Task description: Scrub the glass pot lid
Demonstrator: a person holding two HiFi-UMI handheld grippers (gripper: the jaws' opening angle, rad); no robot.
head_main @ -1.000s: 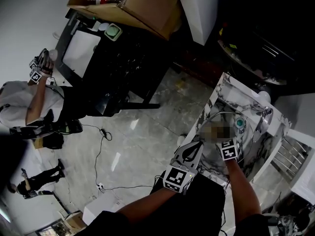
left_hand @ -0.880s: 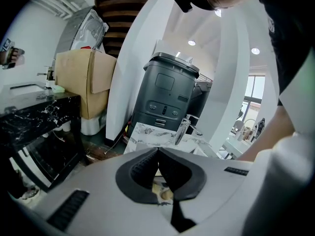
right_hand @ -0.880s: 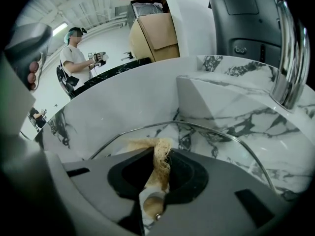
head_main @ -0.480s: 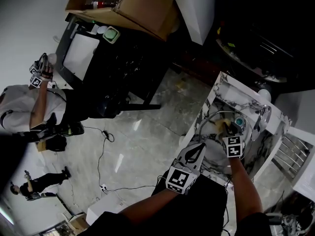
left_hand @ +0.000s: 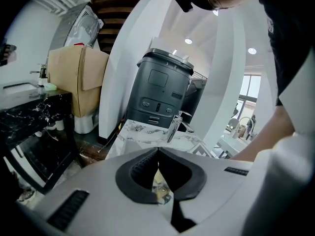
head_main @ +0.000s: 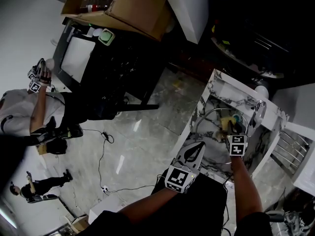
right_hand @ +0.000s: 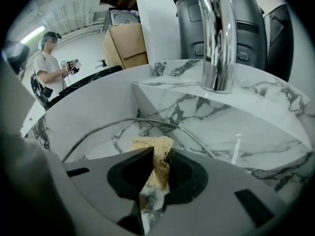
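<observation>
The glass pot lid (head_main: 212, 123) lies in the marble sink (head_main: 216, 90); its metal rim (right_hand: 133, 121) arcs across the right gripper view. My right gripper (head_main: 233, 130) is over the lid and shut on a tan scrub pad (right_hand: 156, 157), which hangs between its jaws. My left gripper (head_main: 199, 146) is at the sink's near left edge beside the lid's rim. Its jaws are shut tip to tip (left_hand: 157, 151) with nothing visible between them. Through the gap below the tips I see only a bit of the sink.
A chrome faucet (right_hand: 216, 38) stands at the sink's far side, with a small teal object (head_main: 237, 117) near it. A dark grey bin (left_hand: 160, 92) sits behind the counter. A person (head_main: 29, 107) with grippers stands at the left by a black table and a cardboard box (head_main: 123, 9). Cables lie on the floor.
My right gripper has moved with the scrub pad farther across the lid toward the faucet. The left gripper has stayed at the sink's edge.
</observation>
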